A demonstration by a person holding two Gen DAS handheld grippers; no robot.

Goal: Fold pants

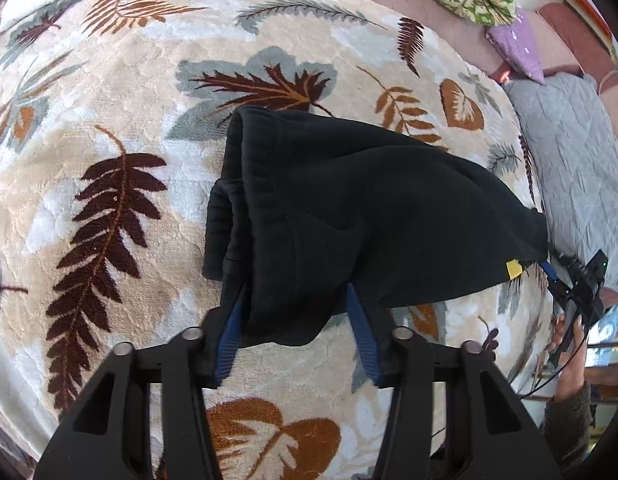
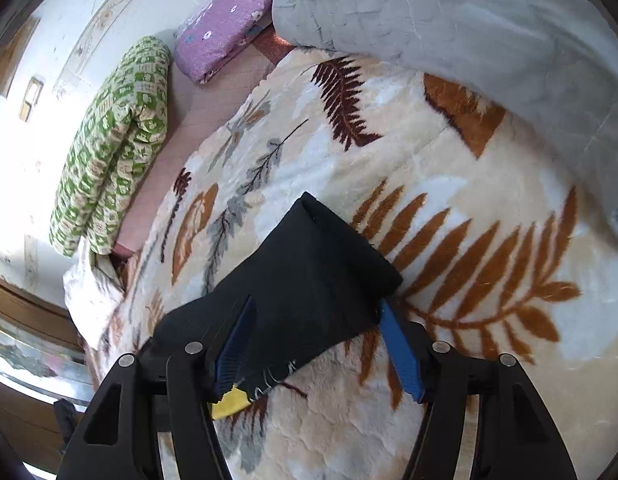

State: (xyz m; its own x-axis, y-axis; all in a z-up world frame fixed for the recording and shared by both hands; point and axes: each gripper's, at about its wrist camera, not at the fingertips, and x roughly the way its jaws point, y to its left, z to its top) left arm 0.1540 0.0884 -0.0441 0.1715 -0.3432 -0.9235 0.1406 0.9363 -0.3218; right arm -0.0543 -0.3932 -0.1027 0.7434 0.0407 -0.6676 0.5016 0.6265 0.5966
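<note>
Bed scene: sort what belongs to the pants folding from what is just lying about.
Part of the job:
black pants
left tool, pants between its fingers
right tool, at the pants' other end
leaf-print blanket underneath

Lying about:
green patterned quilt
purple bundle
grey quilt

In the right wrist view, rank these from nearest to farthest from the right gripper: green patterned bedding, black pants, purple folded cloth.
1. Black pants: between the fingers of the right gripper, on the leaf blanket.
2. Green patterned bedding: far left, by the wall.
3. Purple folded cloth: top of the view, beyond the blanket's far edge.
</note>
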